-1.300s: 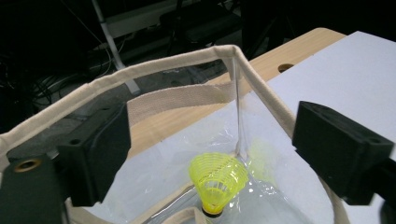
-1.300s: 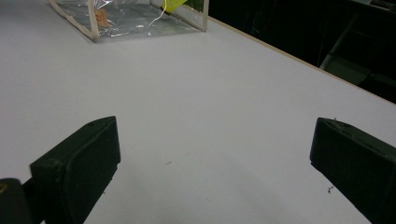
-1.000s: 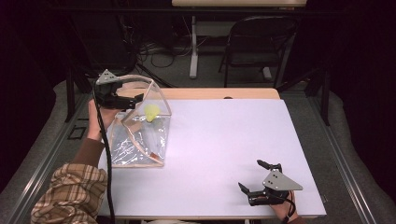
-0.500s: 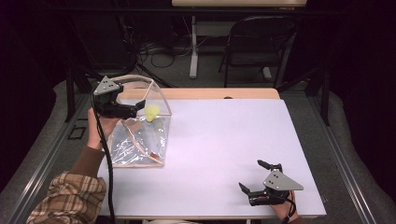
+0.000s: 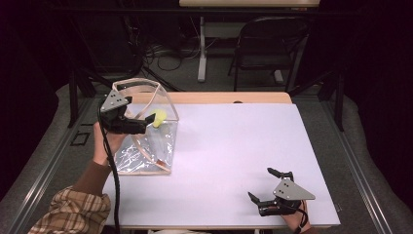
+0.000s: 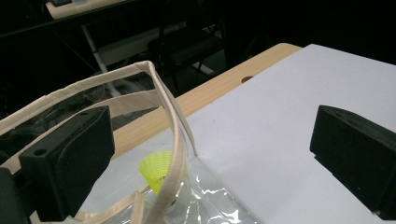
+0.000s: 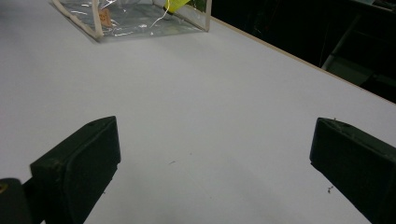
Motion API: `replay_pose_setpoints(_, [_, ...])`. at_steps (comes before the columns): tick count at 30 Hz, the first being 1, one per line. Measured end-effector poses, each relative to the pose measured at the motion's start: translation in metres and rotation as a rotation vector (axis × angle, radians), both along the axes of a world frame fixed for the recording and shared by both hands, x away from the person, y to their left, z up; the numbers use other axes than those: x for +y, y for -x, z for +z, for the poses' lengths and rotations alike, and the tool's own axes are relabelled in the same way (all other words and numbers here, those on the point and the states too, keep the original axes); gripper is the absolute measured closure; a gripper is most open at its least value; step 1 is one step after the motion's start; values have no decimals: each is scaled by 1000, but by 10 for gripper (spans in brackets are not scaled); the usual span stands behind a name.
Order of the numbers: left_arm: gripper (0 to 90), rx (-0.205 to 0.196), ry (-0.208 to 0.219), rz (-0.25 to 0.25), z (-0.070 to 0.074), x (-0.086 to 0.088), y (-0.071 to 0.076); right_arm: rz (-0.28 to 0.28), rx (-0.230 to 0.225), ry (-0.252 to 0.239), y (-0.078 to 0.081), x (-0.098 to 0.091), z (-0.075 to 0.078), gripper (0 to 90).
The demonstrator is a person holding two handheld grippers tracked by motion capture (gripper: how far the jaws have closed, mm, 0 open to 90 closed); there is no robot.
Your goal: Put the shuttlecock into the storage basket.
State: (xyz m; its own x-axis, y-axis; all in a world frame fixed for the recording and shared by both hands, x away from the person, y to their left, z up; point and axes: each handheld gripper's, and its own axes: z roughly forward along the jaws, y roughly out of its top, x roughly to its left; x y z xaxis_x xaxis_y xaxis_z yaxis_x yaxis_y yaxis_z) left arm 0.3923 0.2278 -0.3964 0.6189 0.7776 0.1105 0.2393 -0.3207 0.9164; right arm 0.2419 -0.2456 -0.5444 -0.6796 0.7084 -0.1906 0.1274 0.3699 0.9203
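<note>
Dark floor, trailing cables and a folding metal chair point(image 5: 265, 46) lie beyond the white-topped wooden table point(image 5: 234, 161). At about nine o'clock on that top stands a clear plastic bag with cream fabric trim and straps point(image 5: 146, 146), its mouth open upward and its long axis running from the near edge toward twelve o'clock. Inside, near the far upper corner, sits a yellow-green shuttlecock point(image 5: 158, 117); in the left gripper view point(image 6: 158, 170) its flared skirt points up toward eleven o'clock, its cork end down behind a strap.

The left gripper point(image 5: 146, 120) hovers at the bag's mouth, aimed toward three o'clock, jaws spread wide and grasping nothing; in its own view one jaw sits inside the trimmed rim and the other over bare table.

The right gripper point(image 5: 268, 187) rests at about five o'clock near the table's near edge, well apart from the bag, pointing toward ten o'clock, jaws released and empty.
</note>
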Motion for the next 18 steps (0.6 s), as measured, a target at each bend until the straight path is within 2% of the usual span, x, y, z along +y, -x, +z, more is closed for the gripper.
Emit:
replay_pose_setpoints(3, [0,-12,-6,-7,-2,-2,7,-5,-3,-2,0,-1,0,13])
replay_pose_setpoints(8, [0,-30,8,-12,-7,-4,19,-3,0,1,0,0,0,13])
replay_pose_setpoints(18, [0,-25,6,-26,-24,-4,39,-8,-2,1,0,0,0,13])
